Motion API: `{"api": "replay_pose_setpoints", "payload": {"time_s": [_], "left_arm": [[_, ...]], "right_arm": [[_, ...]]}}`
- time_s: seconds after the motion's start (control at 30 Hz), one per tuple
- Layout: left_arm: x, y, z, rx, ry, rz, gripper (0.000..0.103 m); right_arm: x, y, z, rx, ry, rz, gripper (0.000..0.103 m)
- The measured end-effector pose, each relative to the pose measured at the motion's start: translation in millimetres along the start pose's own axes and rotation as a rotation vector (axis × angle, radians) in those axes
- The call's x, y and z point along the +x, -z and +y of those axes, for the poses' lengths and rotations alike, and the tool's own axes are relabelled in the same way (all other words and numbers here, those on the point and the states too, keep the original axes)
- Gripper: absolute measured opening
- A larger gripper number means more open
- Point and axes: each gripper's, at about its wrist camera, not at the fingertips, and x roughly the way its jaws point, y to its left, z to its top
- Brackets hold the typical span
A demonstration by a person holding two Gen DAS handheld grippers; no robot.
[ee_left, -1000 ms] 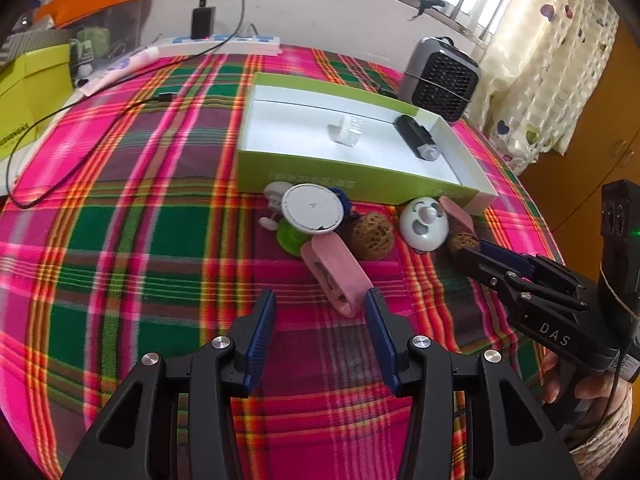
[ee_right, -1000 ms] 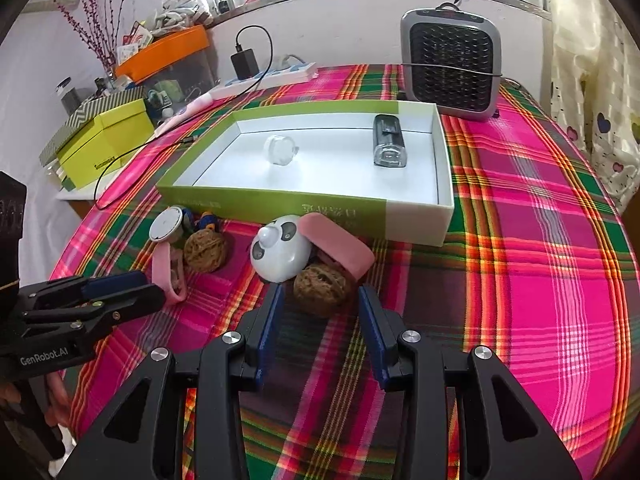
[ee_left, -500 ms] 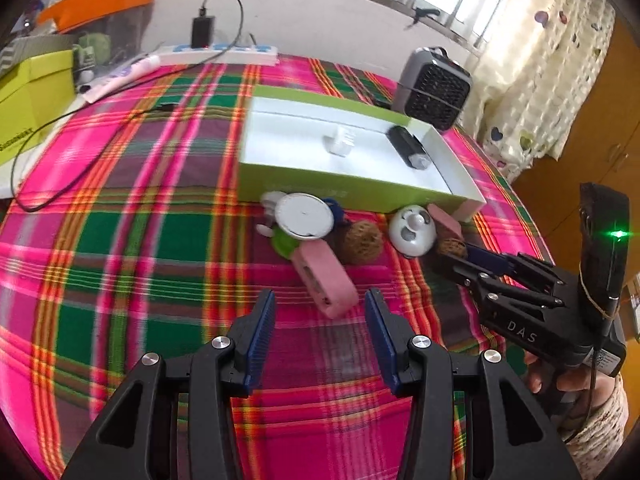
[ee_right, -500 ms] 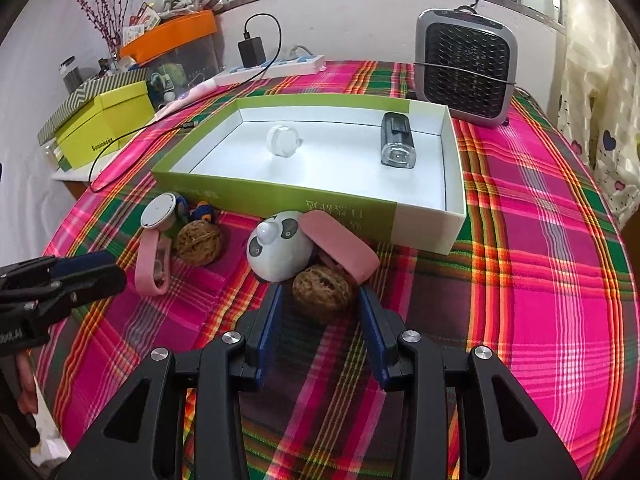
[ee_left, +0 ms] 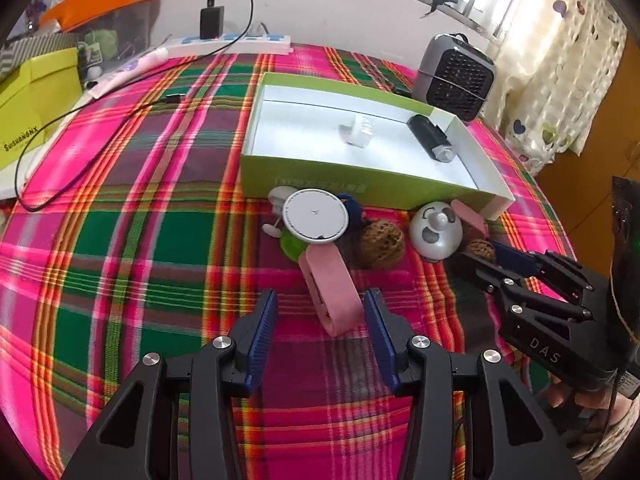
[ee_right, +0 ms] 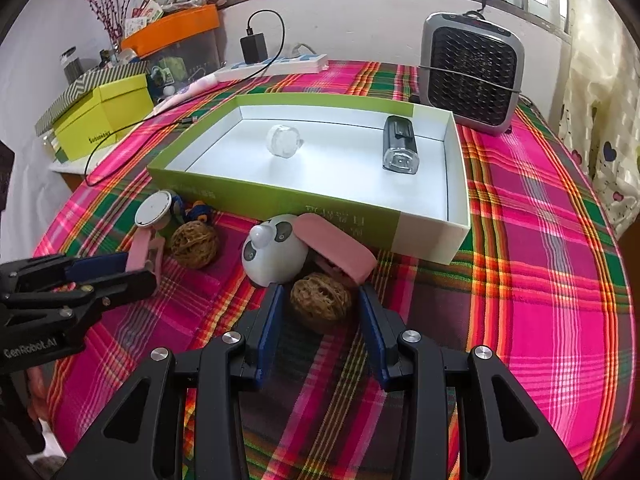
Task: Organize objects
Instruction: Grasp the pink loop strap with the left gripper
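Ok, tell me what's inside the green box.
Inside the green box: a small clear round object and a black device with a clear end, lying apart. The floor just behind the near wall is hidden.

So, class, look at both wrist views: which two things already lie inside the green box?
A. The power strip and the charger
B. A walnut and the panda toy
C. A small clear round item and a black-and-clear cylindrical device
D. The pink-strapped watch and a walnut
C: only the small clear round item and the black-and-clear cylindrical device lie on the white floor of the green box; the rest sits outside it.
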Motion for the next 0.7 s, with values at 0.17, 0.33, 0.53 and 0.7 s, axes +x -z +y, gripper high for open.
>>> {"api": "replay_pose_setpoints", "payload": {"time_s": [0.17,0.33,0.53,0.7], "left_arm": [[-2.5,1.4,6.7,0.001,-0.022,-0.001,0.044],[-3.2,1.9,12.4,0.006,-0.027,-0.005,0.044],[2.2,-4.8,12.4,0.014,-0.028,-0.016,0.044],[5.0,-6.6,9.5,0.046,-0.031,-0.028,0.044]], "right_arm": [[-1.1,1.3,-0.1,-0.009,-0.001,0.001,0.039],[-2.1,2.6,2.9,-0.022,-0.003,0.001,0.036],[-1.3,1.8,3.1,-0.022,-0.008,0.001,0.031],[0.1,0.5,3.9,-0.028,-0.003,0.003,0.031]]}}
